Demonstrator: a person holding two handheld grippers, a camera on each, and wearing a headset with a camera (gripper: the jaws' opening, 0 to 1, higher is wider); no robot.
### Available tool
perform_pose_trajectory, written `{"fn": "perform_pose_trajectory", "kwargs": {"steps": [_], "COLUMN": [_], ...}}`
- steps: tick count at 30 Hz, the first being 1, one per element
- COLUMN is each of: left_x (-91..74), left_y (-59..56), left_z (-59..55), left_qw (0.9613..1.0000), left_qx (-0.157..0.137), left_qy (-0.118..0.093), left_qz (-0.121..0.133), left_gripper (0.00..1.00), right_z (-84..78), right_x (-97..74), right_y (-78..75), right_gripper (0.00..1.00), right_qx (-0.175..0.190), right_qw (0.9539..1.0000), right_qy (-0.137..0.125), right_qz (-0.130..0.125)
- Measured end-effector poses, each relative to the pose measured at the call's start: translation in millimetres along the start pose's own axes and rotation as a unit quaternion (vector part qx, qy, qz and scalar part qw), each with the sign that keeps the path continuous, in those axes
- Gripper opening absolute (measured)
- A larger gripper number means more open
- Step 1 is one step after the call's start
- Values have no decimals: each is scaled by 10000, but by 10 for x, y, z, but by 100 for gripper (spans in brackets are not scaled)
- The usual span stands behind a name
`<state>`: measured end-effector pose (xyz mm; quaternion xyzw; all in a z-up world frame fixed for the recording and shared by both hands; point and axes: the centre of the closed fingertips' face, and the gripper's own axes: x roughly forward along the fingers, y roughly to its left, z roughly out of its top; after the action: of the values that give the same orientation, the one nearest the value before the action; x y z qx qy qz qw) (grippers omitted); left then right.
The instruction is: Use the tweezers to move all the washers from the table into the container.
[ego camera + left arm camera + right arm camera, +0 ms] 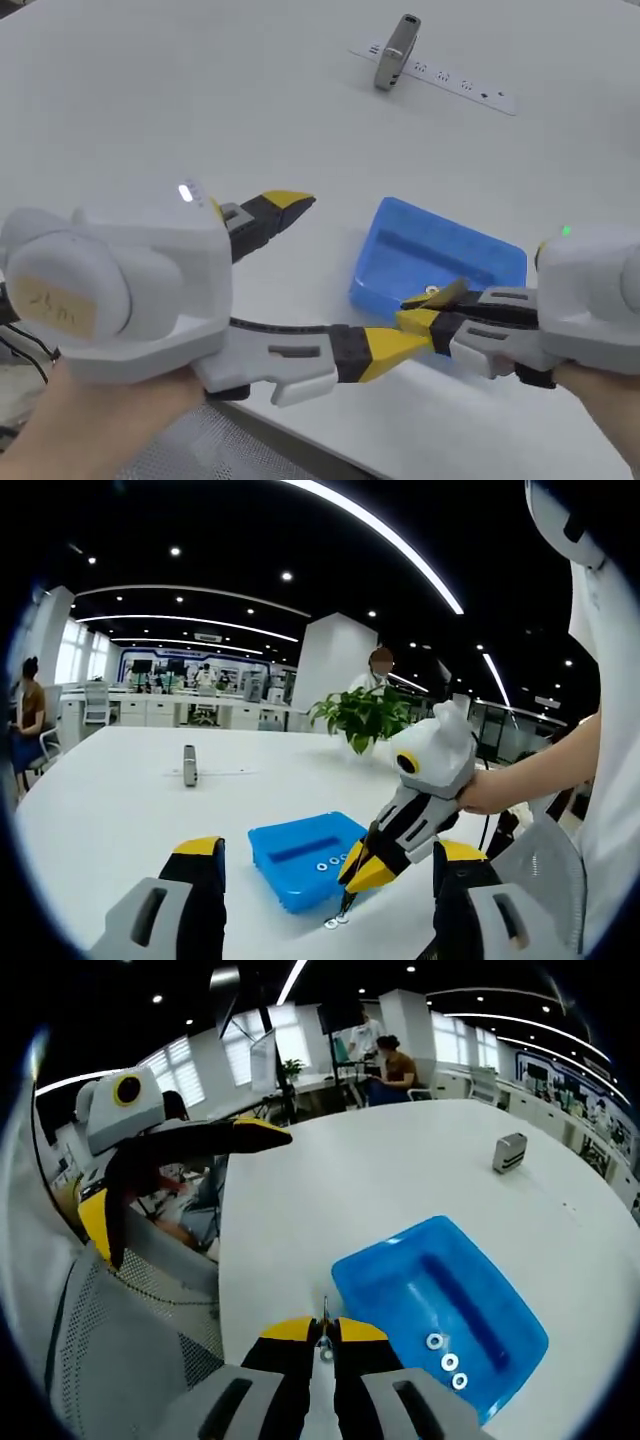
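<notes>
Pinching slim tweezers [324, 1312] in the right tool [322, 1332], jaws pressed together on them, just off the near edge of the blue container [400, 1250]. Pointing the tweezer tips down at loose washers [332, 921] lying on the white desk [200, 100] beside that edge, with three more washers [448, 1361] resting inside the container. Holding the left tool [330, 855] just beside the container, jaws spread wide apart.
</notes>
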<state>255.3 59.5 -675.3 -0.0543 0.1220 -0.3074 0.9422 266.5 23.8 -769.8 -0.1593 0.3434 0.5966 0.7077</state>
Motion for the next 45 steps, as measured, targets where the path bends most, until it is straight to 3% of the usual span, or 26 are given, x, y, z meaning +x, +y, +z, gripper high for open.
{"fn": "perform_pose_trajectory", "kwargs": {"steps": [14,17,20,24,30,37,45], "left_x": [4,4,3,2,2,6,7], "left_y": [-6,-5,-4,-5,-9,-14,-12], "left_z": [-12,-11,-10,-9,-7,-13,-21], "left_qw": [10000,10000,10000,10000,10000,10000,10000], "left_qx": [17,19,23,29,19,39,51], "left_qy": [30,29,30,30,24,39,60], "left_qz": [-13,-11,-10,-9,-19,-26,-25], "left_gripper": [87,86,86,86,86,86,86], "right_z": [-136,-137,-159,-159,-42,208,511], "right_x": [100,105,92,60,-79,-269,-378], "right_y": [27,55,87,129,177,167,66], "right_gripper": [3,3,3,3,3,3,3], "right_qx": [-298,-409,-776,-847,-942,-1121,-957], "right_qw": [9987,9983,9957,9951,9946,9934,9953], "right_qy": [393,411,494,492,420,222,-126], "right_qz": [95,111,123,156,151,72,-5]}}
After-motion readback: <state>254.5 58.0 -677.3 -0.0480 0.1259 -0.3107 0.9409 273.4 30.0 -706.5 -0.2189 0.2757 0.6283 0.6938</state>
